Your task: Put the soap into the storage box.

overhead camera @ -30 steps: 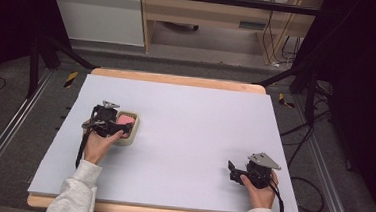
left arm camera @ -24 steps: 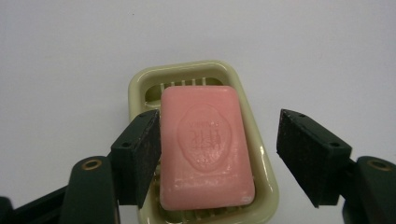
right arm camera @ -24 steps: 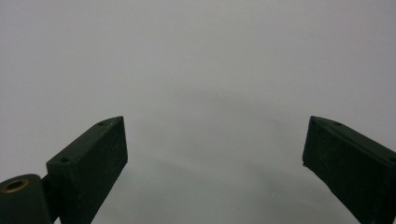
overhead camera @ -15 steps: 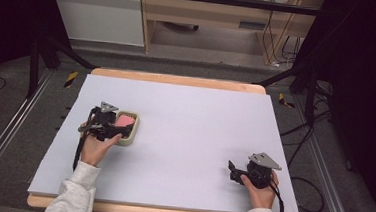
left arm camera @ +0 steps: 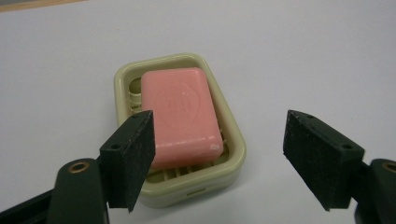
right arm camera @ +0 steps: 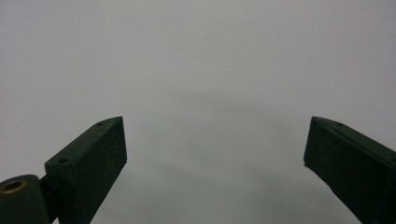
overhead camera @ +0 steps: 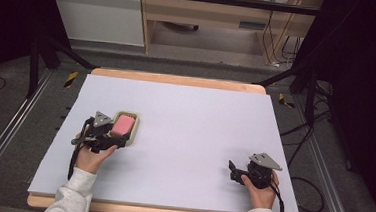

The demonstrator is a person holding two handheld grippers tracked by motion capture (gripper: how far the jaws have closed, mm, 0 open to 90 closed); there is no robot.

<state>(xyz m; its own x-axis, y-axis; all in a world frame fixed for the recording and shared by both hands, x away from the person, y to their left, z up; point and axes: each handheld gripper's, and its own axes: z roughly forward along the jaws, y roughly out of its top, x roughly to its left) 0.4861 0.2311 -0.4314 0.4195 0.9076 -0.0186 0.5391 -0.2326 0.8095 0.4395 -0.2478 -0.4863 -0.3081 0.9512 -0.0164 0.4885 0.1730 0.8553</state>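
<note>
A pink bar of soap (left arm camera: 180, 112) lies flat in a pale green soap dish (left arm camera: 233, 154) on the white table. From above, the soap (overhead camera: 123, 125) and the dish (overhead camera: 134, 130) sit at the table's left. My left gripper (overhead camera: 118, 142) (left arm camera: 219, 163) hovers just on the near side of the dish, jaws wide open, nothing between them. Its left jaw overlaps the soap's near corner in the left gripper view. At the front right of the table, my right gripper (overhead camera: 231, 170) (right arm camera: 215, 158) rests low, open, with bare tabletop between its jaws.
The white tabletop (overhead camera: 194, 131) has a wooden rim (overhead camera: 178, 79). Beyond the far edge stand a cabinet (overhead camera: 97, 14) and a wooden desk (overhead camera: 207, 12). Cables (overhead camera: 304, 139) hang off the right side. Metal rails run along both sides on the floor.
My left gripper has drawn back toward the person, off the soap dish, leaving the soap lying in it. The right gripper has stayed put.
</note>
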